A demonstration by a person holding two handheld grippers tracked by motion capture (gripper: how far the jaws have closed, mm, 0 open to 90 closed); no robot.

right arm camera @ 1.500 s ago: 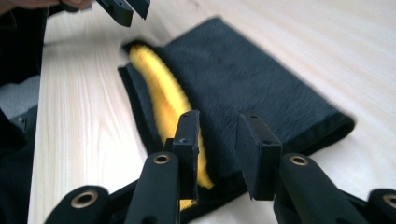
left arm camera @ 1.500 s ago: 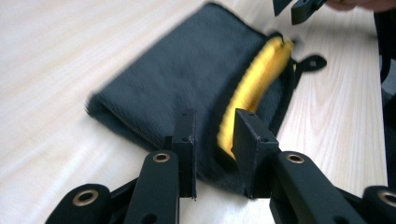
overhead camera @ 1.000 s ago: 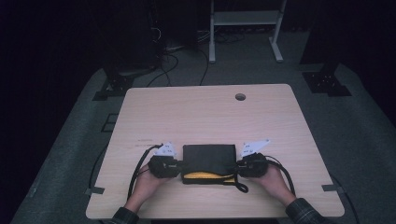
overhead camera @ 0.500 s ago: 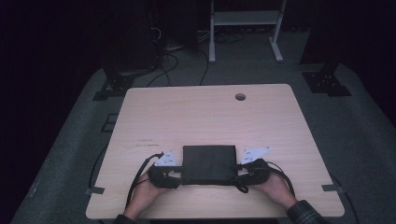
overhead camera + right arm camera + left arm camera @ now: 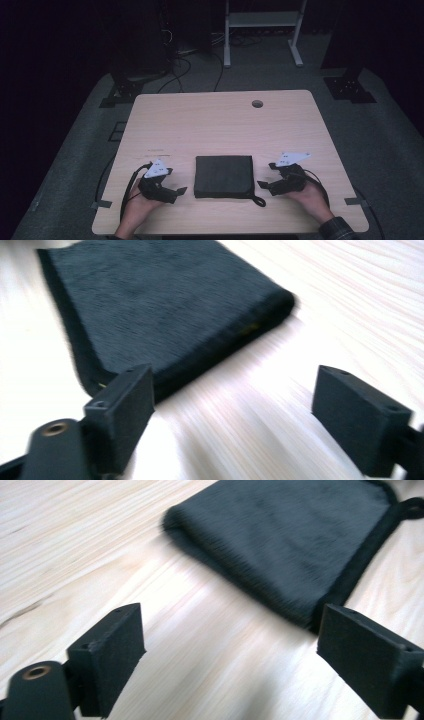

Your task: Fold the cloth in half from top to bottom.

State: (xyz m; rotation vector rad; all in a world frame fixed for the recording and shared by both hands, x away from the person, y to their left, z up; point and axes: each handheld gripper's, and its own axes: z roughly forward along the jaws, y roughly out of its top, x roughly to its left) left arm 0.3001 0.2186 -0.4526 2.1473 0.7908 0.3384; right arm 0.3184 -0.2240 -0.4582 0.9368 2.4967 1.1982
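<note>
Folded black towel (image 5: pixel 223 176) lies flat at the near middle of the wooden surface (image 5: pixel 220 125), square to the front edge, its hanging loop (image 5: pixel 258 201) trailing off the near right corner. A sliver of yellow shows inside the fold in the right gripper view.

Left hand-held gripper (image 5: pixel 176 191) sits on the surface just beside the towel's left edge, apart from it. Its jaws have just been opening and stand wide; in the left gripper view nothing lies between them but bare wood, the cloth (image 5: pixel 295 550) ahead and clear of the pads.

Right hand-held gripper (image 5: pixel 264 184) mirrors it off the right edge, near but not touching. Jaws likewise just opened, wide, empty; towel (image 5: pixel 160 305) off to the side of the near pad.

Reading: the fold looks finished and both ends are let go, so the step in hand is the release and pull-away.

To do it well:
- keep jaws fully spread until well clear, so no pad snags the pile or the bound edge
- draw each hand outward along the surface, level, not lifting through the cloth
- watch the loop by the right hand; a catch there would drag the corner open
- leave the stack squared, edges aligned
</note>
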